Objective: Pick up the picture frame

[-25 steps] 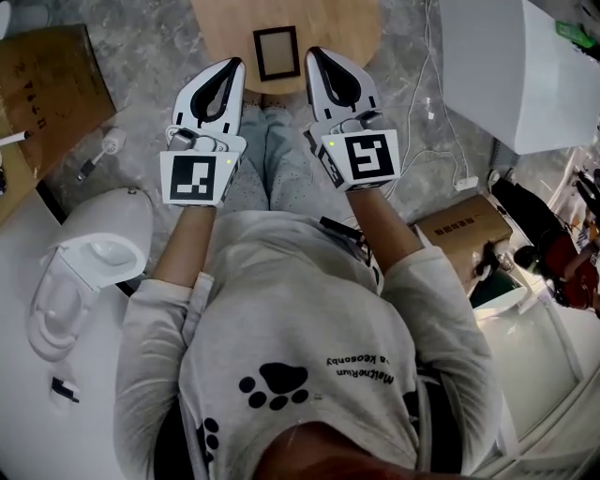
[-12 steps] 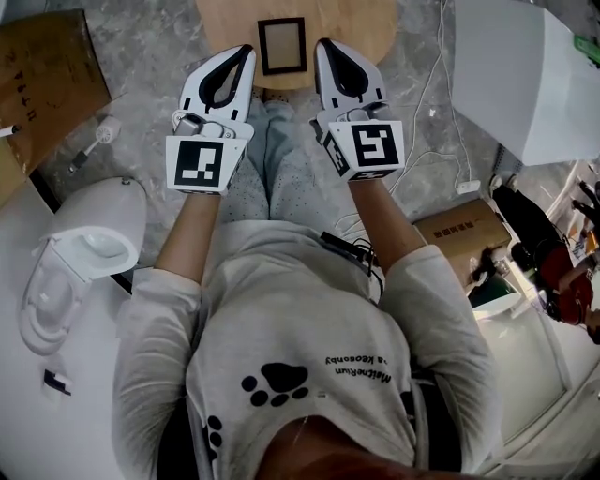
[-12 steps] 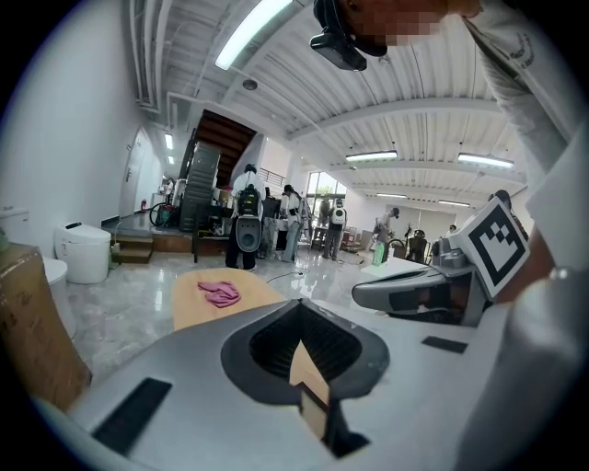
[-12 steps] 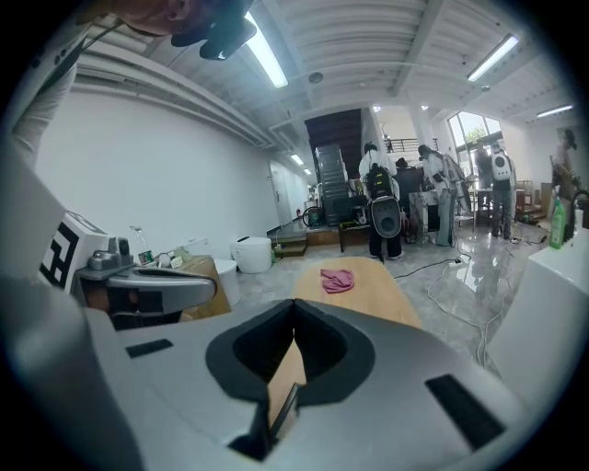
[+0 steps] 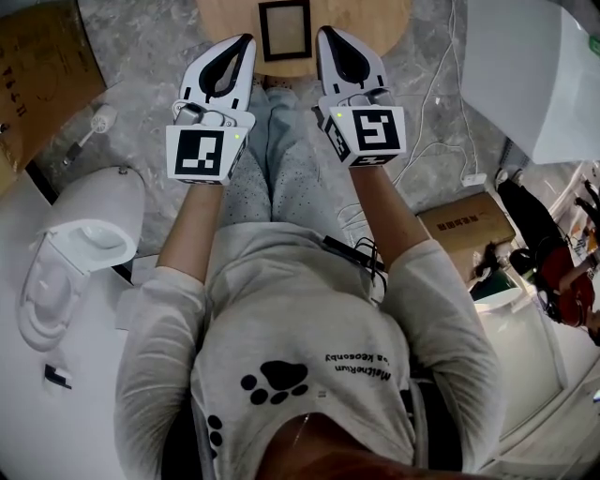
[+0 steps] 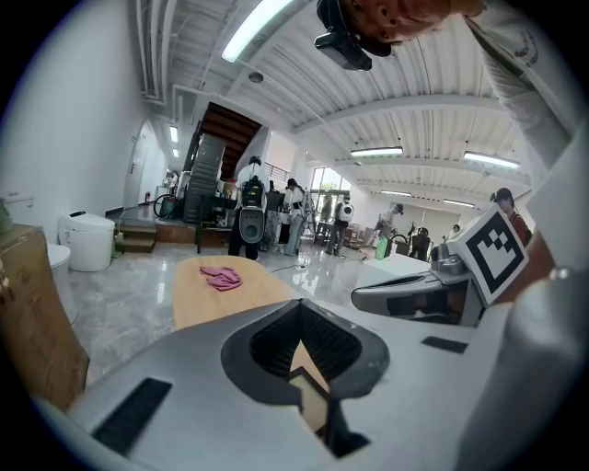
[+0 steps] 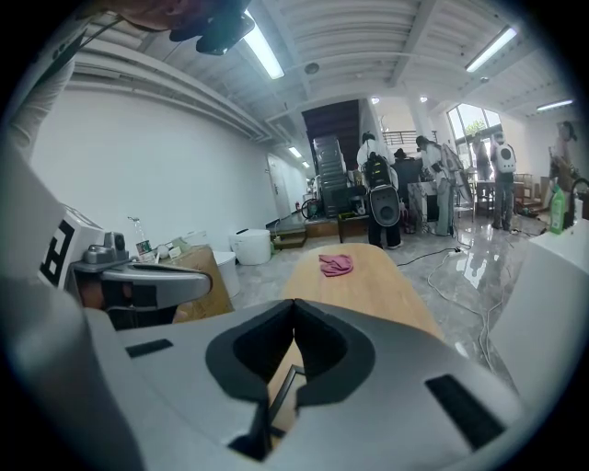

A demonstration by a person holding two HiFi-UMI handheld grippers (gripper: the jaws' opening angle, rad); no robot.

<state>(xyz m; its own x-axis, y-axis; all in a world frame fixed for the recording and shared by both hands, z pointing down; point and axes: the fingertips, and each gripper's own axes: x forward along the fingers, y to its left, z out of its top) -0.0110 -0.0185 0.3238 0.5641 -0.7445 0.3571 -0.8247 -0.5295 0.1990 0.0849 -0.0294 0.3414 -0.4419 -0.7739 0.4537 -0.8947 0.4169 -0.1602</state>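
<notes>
A black-rimmed picture frame (image 5: 284, 30) lies flat on the near end of a wooden table (image 5: 366, 28) at the top of the head view. My left gripper (image 5: 246, 39) is shut and empty, its tip just left of the frame's near corner. My right gripper (image 5: 324, 32) is also shut and empty, its tip just right of the frame. Both are held over the person's knees, side by side. In the left gripper view the jaws (image 6: 296, 304) meet, and a corner of the frame (image 6: 311, 386) shows below them. The right gripper view shows the frame's edge (image 7: 285, 384) the same way.
A pink cloth (image 7: 336, 264) lies farther along the table. Cardboard boxes (image 5: 37, 75) stand at the left and right (image 5: 466, 223). A white toilet-like unit (image 5: 75, 253) sits at the left, cables (image 5: 441, 103) trail on the floor, and a white cabinet (image 5: 534, 66) stands at the right. People stand far off.
Both grippers have sunk together, still shut and side by side. In the head view their tips now flank the frame's near edge, which sits higher in the picture.
</notes>
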